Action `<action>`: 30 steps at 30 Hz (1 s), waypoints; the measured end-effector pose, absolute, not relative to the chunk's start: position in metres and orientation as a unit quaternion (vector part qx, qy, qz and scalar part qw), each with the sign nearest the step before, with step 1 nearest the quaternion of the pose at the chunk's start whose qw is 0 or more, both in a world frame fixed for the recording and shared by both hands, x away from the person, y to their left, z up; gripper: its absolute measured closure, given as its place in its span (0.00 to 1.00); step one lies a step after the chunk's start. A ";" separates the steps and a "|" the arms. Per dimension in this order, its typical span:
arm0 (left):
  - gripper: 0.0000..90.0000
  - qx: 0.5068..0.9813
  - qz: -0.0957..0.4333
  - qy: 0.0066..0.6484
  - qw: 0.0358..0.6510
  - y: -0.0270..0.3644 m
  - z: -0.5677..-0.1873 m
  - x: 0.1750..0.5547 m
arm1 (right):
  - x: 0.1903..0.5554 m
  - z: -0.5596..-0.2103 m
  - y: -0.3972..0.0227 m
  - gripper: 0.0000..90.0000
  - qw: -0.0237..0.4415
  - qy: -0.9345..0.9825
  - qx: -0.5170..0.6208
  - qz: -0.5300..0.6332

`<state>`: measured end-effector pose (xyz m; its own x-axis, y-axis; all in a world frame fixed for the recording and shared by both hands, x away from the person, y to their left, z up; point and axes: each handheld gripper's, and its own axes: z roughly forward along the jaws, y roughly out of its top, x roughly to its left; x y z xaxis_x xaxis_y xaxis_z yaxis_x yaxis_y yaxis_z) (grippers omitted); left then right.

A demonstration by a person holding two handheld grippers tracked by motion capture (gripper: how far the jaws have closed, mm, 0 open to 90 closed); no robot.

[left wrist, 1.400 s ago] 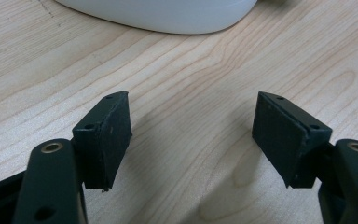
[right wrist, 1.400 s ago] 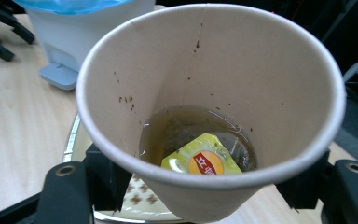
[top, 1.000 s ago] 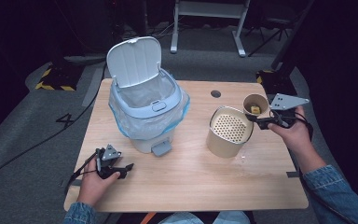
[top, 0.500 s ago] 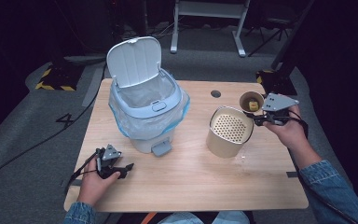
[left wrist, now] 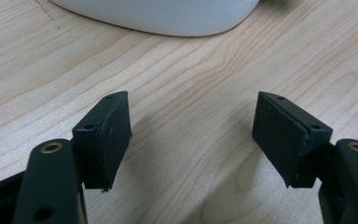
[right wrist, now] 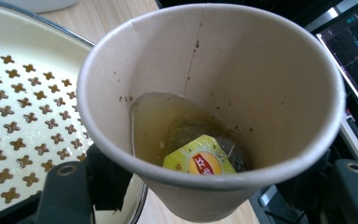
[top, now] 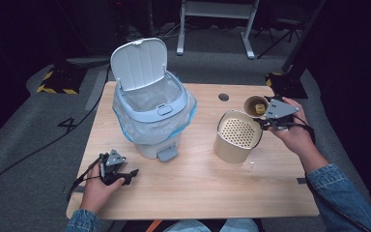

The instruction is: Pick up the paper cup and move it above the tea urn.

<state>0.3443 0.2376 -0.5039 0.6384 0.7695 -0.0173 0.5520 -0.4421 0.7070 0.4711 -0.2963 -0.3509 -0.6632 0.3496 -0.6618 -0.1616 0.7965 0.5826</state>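
Near edge, left: left gripper (top: 118, 173) low over the table (top: 198, 183), jaws wide apart, nothing between. Just past it: white bin (top: 152, 121) with lid up and a clear bag inside; base cut off in the left gripper view. Right side: tan pot (top: 236, 137) with a holey top. Just beyond: right gripper (top: 265, 115) clamped on a tilted paper cup (right wrist: 205, 98). Inside: wet tea bag (right wrist: 186, 140) with yellow tag (right wrist: 200, 161), words too blurry to read.

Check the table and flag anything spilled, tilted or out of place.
The paper cup in the right gripper is tipped on its side over the perforated strainer pot, with tea and a used tea bag pooled at its low side. Nothing visibly spilled.
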 end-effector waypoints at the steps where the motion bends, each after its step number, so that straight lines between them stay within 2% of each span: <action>1: 0.32 0.835 0.156 0.396 0.350 0.238 -0.504 0.344 | 0.471 -0.351 -0.296 0.35 0.409 0.856 0.051 0.312; 15: 0.31 0.834 0.155 0.396 0.351 0.238 -0.504 0.345 | 0.464 -0.354 -0.282 0.35 0.480 0.848 -0.030 0.222; 25: 0.31 0.835 0.156 0.395 0.350 0.237 -0.504 0.346 | 0.461 -0.358 -0.279 0.35 0.515 0.839 -0.072 0.161; 30: 0.31 0.835 0.156 0.395 0.350 0.237 -0.504 0.346 | 0.455 -0.361 -0.275 0.35 0.555 0.819 -0.130 0.072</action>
